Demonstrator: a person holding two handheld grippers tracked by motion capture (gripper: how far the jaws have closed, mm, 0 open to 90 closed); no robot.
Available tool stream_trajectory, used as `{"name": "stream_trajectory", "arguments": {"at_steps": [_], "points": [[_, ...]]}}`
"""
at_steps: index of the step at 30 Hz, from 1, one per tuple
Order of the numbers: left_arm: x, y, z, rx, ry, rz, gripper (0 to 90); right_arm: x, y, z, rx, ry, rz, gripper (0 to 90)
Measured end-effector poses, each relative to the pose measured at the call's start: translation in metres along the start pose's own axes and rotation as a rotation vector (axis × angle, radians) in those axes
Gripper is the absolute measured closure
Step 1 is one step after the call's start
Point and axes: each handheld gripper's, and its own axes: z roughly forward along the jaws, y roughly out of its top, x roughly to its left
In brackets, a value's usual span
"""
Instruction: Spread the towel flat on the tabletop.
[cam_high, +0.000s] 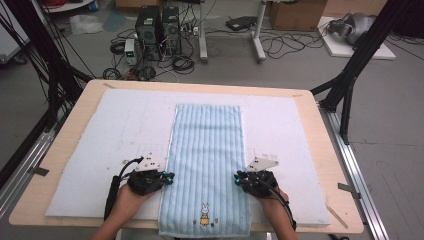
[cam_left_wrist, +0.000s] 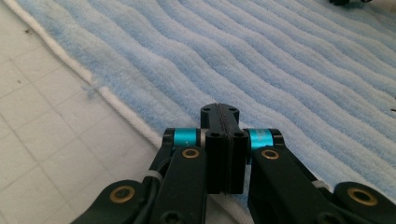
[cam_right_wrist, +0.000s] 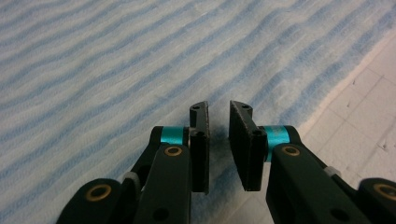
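Note:
A light blue striped towel (cam_high: 207, 150) lies flat and lengthwise on a white mat (cam_high: 120, 130), with a small rabbit picture (cam_high: 204, 215) at its near end. My left gripper (cam_high: 169, 178) rests at the towel's left edge. In the left gripper view its jaws (cam_left_wrist: 219, 112) are pressed together over the towel (cam_left_wrist: 280, 70) near its white hem, and I see no cloth between them. My right gripper (cam_high: 239, 178) is at the towel's right edge. A narrow gap shows between its jaws (cam_right_wrist: 218, 109), which hover low over the towel (cam_right_wrist: 116, 70) with nothing between them.
The mat covers most of a wooden table (cam_high: 330, 150), and the towel's near end hangs slightly over the front edge. Computer towers (cam_high: 157, 30), cables and black frame legs (cam_high: 350, 75) stand on the floor beyond the table.

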Motion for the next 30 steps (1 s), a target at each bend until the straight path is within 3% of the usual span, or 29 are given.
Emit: {"name": "stream_trajectory", "arguments": {"at_steps": [4, 6, 7, 8, 11, 14, 16, 19, 23, 30], "points": [[0.002, -0.001, -0.001, -0.016, -0.018, -0.024, 87.2, -0.003, -0.001, -0.001, -0.013, 0.015, 0.021, 71.4], [0.004, 0.0, 0.0, -0.042, -0.007, -0.032, 77.2, -0.006, -0.001, -0.003, -0.041, 0.01, 0.04, 67.3], [0.007, 0.001, -0.001, -0.063, 0.011, -0.041, 68.1, -0.008, 0.0, -0.005, -0.064, 0.003, 0.05, 64.7], [0.01, 0.002, -0.002, -0.093, 0.017, -0.066, 62.6, -0.01, 0.001, -0.007, -0.087, -0.002, 0.064, 62.7], [0.02, 0.003, -0.006, -0.178, 0.048, -0.11, 52.2, -0.016, 0.004, -0.016, -0.14, -0.036, 0.104, 51.3], [0.032, 0.003, -0.01, -0.243, 0.074, -0.127, 43.4, -0.022, 0.004, -0.023, -0.166, -0.082, 0.135, 40.4], [0.039, 0.002, -0.013, -0.269, 0.081, -0.146, 35.6, -0.027, 0.003, -0.027, -0.178, -0.119, 0.151, 33.3], [0.046, 0.0, -0.017, -0.279, 0.134, -0.171, 19.4, -0.034, 0.002, -0.031, -0.189, -0.156, 0.168, 25.6], [0.053, -0.002, -0.026, -0.316, 0.145, -0.177, 19.5, -0.041, 0.002, -0.034, -0.209, -0.204, 0.166, 12.2], [0.055, -0.002, -0.036, -0.353, 0.146, -0.167, 19.5, -0.049, -0.001, -0.036, -0.235, -0.222, 0.163, 11.1]]}}
